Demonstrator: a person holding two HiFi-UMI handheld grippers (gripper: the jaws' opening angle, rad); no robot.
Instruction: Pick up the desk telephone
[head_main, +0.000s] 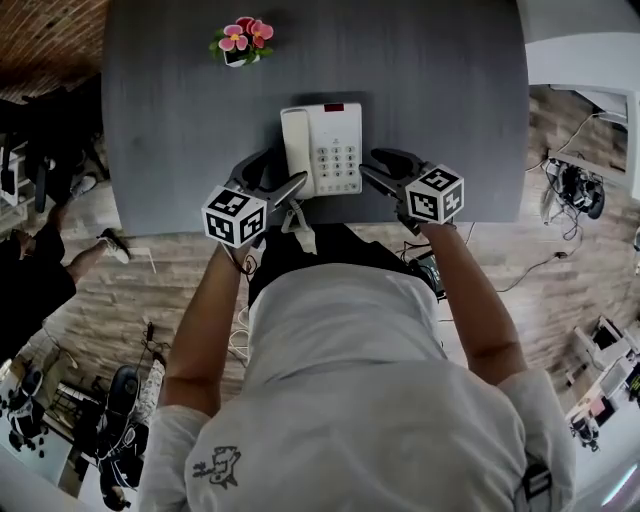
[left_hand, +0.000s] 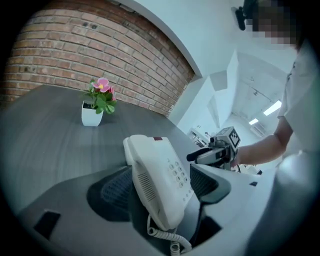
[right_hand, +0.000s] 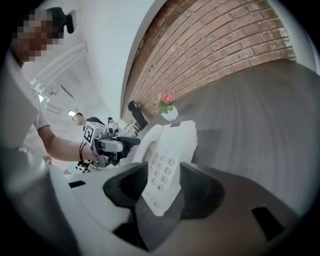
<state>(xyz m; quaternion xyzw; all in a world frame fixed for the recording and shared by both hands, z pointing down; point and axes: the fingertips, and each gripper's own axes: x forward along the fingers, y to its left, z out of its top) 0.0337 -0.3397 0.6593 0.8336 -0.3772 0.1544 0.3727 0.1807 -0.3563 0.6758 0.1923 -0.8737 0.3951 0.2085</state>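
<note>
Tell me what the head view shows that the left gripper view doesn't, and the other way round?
Only the head view: the person's white shirt, the wooden floor, and the left gripper seen from outside, by the near left corner of the desk telephone.
Only the left gripper view: lit lamps overhead and the slotted grille on the telephone's side.
Both: the telephone, the flower pot, the grey desk and the right gripper, jaws apart.
</note>
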